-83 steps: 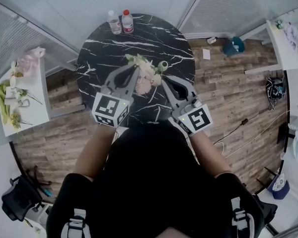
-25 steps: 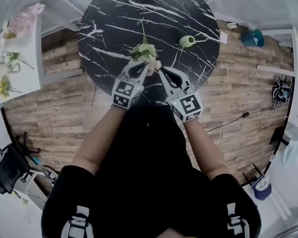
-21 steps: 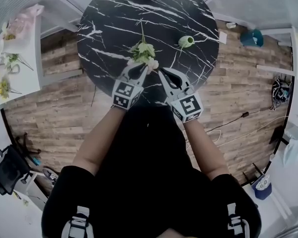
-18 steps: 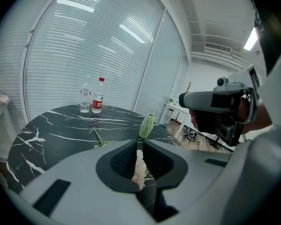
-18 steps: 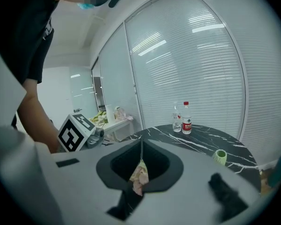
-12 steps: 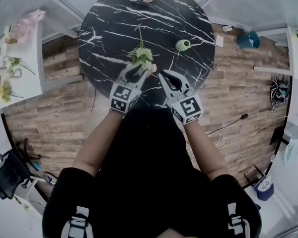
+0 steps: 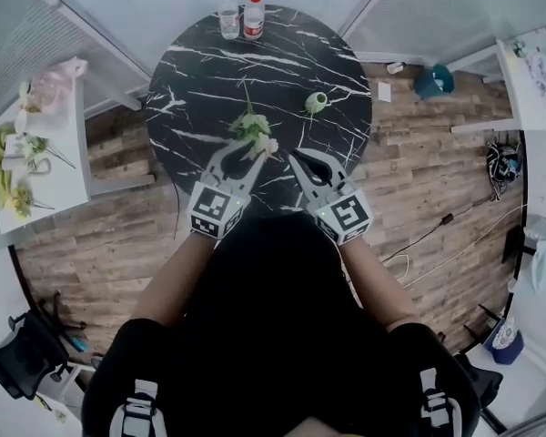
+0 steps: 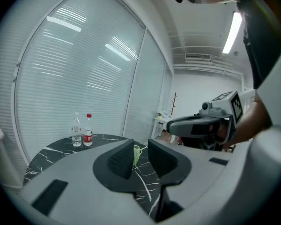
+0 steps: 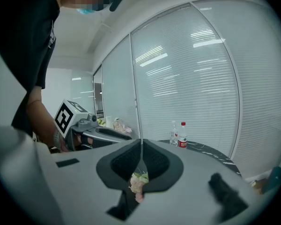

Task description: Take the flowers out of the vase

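The flowers (image 7: 252, 130), green leaves with pale pink heads, lie on the black marble round table (image 7: 200, 71), stems pointing to its far side. The small green vase (image 7: 316, 103) lies to their right, apart from them. My left gripper (image 7: 246, 150) hovers just short of the flower heads, and its jaws are opening with nothing between them. In the left gripper view the vase (image 8: 136, 154) shows through the gap of the left gripper (image 8: 140, 151). My right gripper (image 7: 293, 158) is shut and holds nothing. In the right gripper view the flower heads (image 9: 139, 182) show below the right gripper (image 9: 141, 149).
Two water bottles (image 7: 228, 21) (image 7: 253, 15) stand at the table's far edge. A white side table (image 7: 45, 167) with more flowers stands at the left. A teal object (image 7: 429, 82) sits on the wooden floor at the right. The person's body fills the foreground.
Both grippers have risen off the table. The left gripper has opened and let go of the flowers, which stay lying on the marble. The head camera has pulled back.
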